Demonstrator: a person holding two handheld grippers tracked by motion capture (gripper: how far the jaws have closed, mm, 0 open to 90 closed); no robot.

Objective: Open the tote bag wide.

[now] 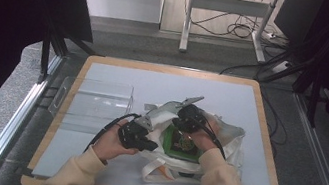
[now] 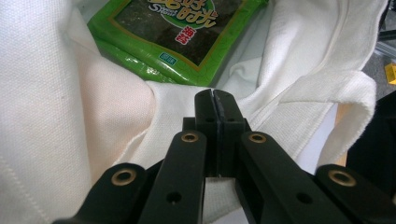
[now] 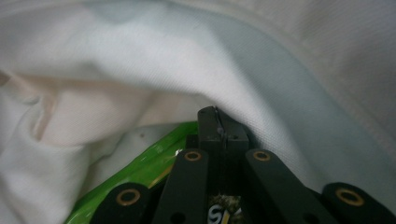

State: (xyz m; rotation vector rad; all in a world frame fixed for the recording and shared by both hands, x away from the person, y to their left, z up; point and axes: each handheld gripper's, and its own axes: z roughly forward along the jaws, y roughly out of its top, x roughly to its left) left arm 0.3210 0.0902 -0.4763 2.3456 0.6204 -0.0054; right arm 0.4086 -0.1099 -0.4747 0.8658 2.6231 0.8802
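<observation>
As we hold a white cloth bag (image 1: 226,133) open on the grey surface (image 1: 90,161), our left gripper (image 1: 140,141) has its jaws pressed together on a fold of the bag's near edge, at the bag's left side in the high view. From the left gripper view, the cloth (image 2: 177,100) bunches right at the tips, and just beyond them lies a green snack packet (image 2: 182,32), flat inside the bag's mouth.

Moving right, the packet (image 1: 183,145) sits in the middle of the bag, between our two hands. Our right gripper (image 1: 184,121) reaches over the packet's far side with its jaws together; in the right gripper view a thin edge of white cloth (image 3: 261,93) seems caught at the tips, with the packet's green rim (image 3: 140,172) just below and to the left.

We judge the packing to be well along: the packet is in the bag, and what remains looks like settling it deeper, letting go of the cloth, and perhaps closing the bag or gathering its handles (image 1: 159,173), which trail toward the near edge.

Left of the bag, a clear plastic tray (image 1: 94,103) rests on the surface, apart from the work. The grey mat lies on a wooden board (image 1: 267,135). Beyond it we see grey floor, a metal desk frame (image 1: 226,11) and loose cables (image 1: 228,30), with dark curtains on both sides.
</observation>
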